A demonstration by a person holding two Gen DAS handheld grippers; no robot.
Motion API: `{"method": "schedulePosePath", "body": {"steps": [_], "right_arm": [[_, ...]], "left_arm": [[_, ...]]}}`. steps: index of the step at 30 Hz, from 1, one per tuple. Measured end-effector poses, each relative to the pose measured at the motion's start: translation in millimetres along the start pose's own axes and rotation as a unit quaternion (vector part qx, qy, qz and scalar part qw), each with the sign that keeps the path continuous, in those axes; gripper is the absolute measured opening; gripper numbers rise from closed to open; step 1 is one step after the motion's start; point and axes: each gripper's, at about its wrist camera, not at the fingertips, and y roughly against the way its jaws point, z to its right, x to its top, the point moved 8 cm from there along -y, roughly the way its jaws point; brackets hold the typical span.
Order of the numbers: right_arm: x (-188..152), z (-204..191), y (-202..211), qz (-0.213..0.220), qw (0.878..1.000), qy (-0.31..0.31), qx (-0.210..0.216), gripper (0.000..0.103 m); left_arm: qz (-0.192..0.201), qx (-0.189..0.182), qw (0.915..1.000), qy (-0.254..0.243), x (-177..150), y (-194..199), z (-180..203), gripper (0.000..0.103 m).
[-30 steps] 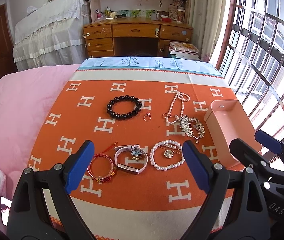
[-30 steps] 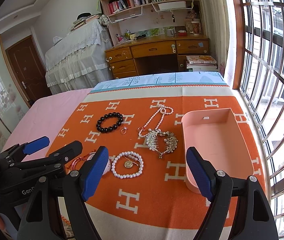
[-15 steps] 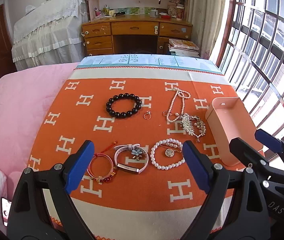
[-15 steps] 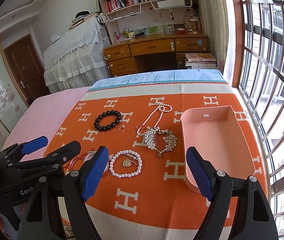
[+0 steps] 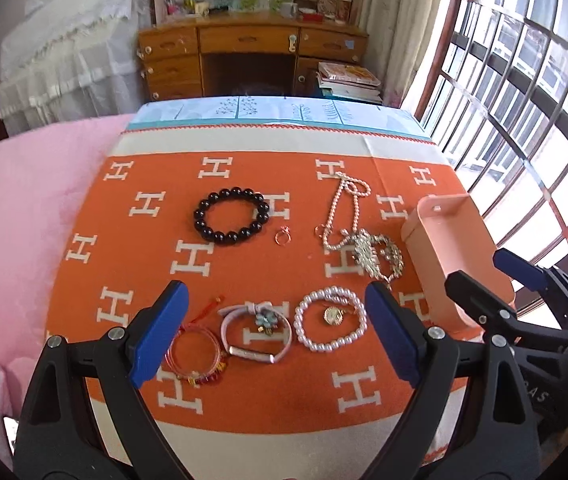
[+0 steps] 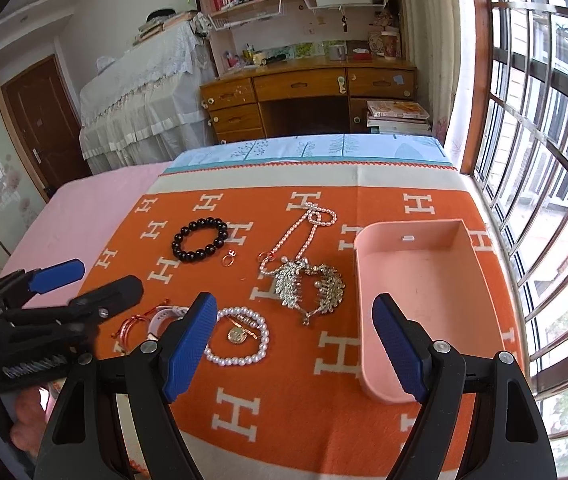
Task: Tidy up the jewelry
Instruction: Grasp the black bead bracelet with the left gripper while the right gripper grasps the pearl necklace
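Note:
Jewelry lies spread on an orange blanket (image 5: 243, 396) (image 6: 308, 408). Far row: a black bead bracelet (image 5: 231, 215) (image 6: 199, 239), a small ring (image 5: 283, 235) (image 6: 229, 258), a pink bead necklace (image 5: 344, 208) (image 6: 304, 232) and a rhinestone brooch (image 5: 380, 254) (image 6: 310, 286). Near row: a red string bracelet (image 5: 195, 354), a pink watch (image 5: 255, 330) and a white pearl bracelet (image 5: 330, 318) (image 6: 239, 336). An empty pink tray (image 5: 456, 248) (image 6: 424, 292) sits at the right. My left gripper (image 5: 275, 336) hangs open above the near row. My right gripper (image 6: 296, 348) is open between pearl bracelet and tray.
The blanket covers a bed with pink bedding (image 5: 15, 220) on the left. A barred window (image 6: 544, 120) runs along the right side. A wooden desk (image 6: 308, 96) and a stack of books (image 6: 398, 114) stand beyond the bed's far end.
Both grippers have tilted and moved slightly forward over the blanket, so the jewelry sits a little lower and nearer in view. Nothing on the blanket has moved.

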Motion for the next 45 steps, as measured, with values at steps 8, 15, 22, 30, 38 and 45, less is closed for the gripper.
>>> {"method": "schedulePosePath", "body": {"steps": [8, 15, 22, 30, 38, 45], "right_arm": [[63, 7, -29, -0.035, 0.999, -0.006, 0.020, 0.081], [117, 1, -73, -0.081, 0.996, -0.003, 0.030, 0.080], [121, -16, -161, -0.161, 0.987, -0.004, 0.022, 0.068], [96, 3, -238, -0.214, 0.976, -0.032, -0.015, 0.061], [90, 6, -263, -0.219, 0.974, 0.015, -0.045, 0.055], [89, 10, -265, -0.231, 0.970, 0.044, -0.062, 0.039]], "left_arm": [[-0.004, 0.125, 0.9916, -0.032, 67, -4, -62, 0.088], [-0.002, 0.096, 0.9953, -0.002, 108, -28, -96, 0.088], [-0.032, 0.035, 0.9979, 0.045, 118, -103, -115, 0.088], [-0.089, 0.091, 0.9919, -0.002, 106, -166, -121, 0.088], [-0.099, 0.088, 0.9912, -0.008, 105, -187, -125, 0.082], [-0.112, 0.072, 0.9911, 0.009, 100, -196, -128, 0.072]]}}
